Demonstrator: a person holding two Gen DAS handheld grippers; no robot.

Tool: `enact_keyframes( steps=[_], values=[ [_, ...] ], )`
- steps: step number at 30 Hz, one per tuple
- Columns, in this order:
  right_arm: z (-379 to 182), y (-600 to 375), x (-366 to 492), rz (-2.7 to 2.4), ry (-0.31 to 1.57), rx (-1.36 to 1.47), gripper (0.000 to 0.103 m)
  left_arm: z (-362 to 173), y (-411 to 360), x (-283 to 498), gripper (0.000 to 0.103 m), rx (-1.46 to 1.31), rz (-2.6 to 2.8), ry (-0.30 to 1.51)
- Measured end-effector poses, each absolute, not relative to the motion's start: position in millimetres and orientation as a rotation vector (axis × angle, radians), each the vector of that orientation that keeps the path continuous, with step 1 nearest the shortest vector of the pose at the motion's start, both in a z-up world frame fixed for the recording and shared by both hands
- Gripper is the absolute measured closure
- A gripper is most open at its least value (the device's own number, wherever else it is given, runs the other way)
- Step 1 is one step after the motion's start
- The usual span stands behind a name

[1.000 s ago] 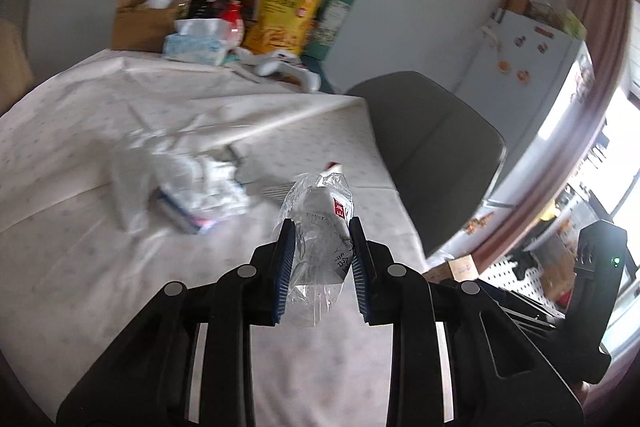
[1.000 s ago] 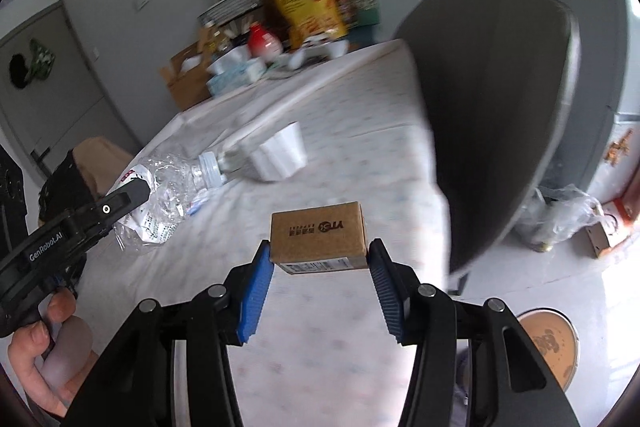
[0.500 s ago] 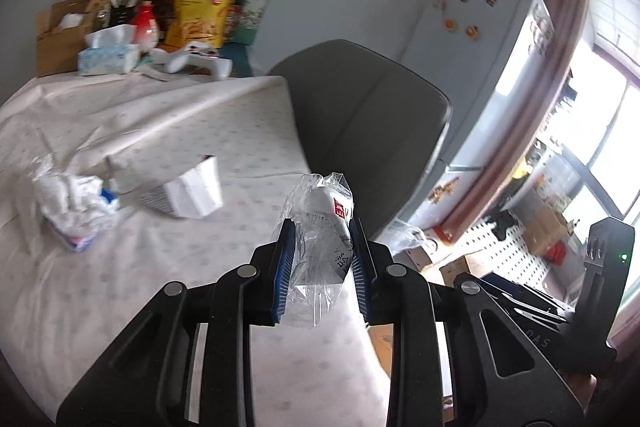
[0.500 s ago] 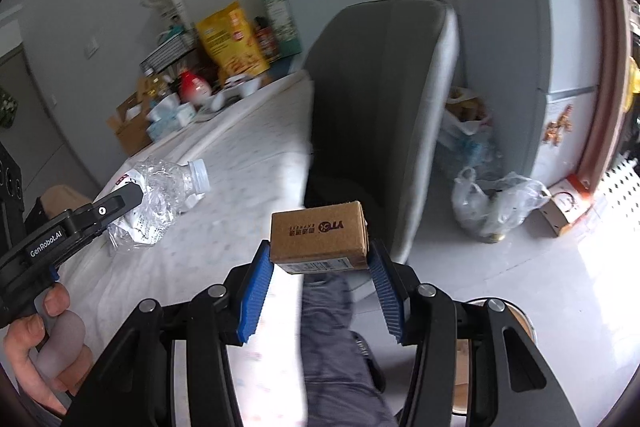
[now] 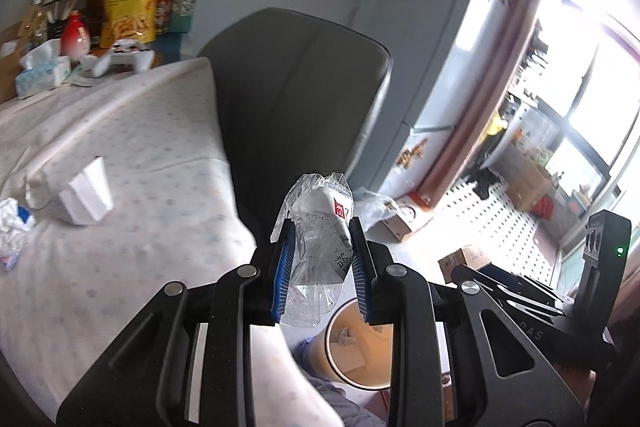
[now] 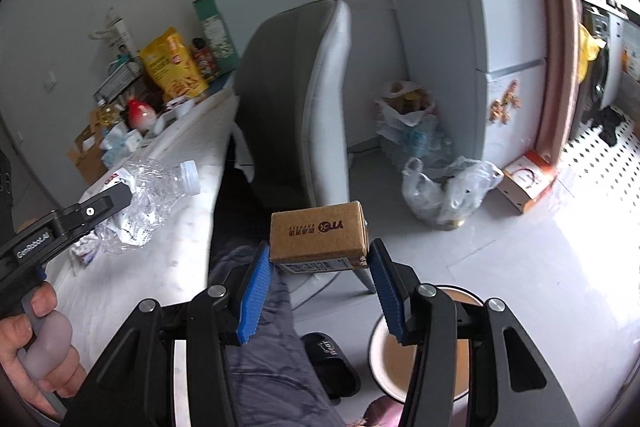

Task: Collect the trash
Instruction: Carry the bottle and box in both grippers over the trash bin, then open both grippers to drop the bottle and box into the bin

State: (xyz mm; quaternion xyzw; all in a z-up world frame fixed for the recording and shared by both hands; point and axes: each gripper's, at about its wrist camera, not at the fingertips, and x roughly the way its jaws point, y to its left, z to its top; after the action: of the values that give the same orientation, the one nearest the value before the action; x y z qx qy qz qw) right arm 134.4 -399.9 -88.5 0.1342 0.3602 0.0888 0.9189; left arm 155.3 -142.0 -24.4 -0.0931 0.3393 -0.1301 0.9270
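The left gripper [image 5: 320, 263] was clamped on a crushed plastic bottle [image 5: 318, 247], the right gripper [image 6: 320, 279] on a small cardboard box [image 6: 318, 235]; a round bin [image 6: 404, 359] sat on the floor just below both.

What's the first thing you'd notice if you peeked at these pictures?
The crushed clear plastic bottle pinched in the left gripper, held out past the table's edge. Next, the small brown cardboard box clamped in the right gripper. Both hang above the floor, where a round bin with a white rim sits right below, beside a grey chair.
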Motion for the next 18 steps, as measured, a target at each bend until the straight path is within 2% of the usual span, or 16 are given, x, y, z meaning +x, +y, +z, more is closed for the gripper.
enact_keyframes(
  steps=[7,9,10,11,18],
  values=[
    [-108.6,-434.7,135.8,0.110,0.771,0.290,0.053,-34.3,-173.6,163.6,0.076,-0.151,-0.307,0.736],
    [-113.6,-444.7,134.7,0.085,0.776,0.300,0.051,-37.8,-181.9,165.3,0.076,-0.140,-0.319,0.748],
    [-117.0,-453.0,133.7,0.066,0.780,0.314,0.041,-39.5,-185.7,165.6,0.076,-0.138,-0.325,0.754],
    [-119.2,-458.2,132.9,0.058,0.781,0.325,0.037,-41.2,-188.8,166.4,0.076,-0.134,-0.332,0.760],
    [-131.2,-490.0,127.3,-0.010,0.787,0.357,0.033,-56.3,-215.0,171.7,0.076,-0.104,-0.381,0.807]
  ],
)
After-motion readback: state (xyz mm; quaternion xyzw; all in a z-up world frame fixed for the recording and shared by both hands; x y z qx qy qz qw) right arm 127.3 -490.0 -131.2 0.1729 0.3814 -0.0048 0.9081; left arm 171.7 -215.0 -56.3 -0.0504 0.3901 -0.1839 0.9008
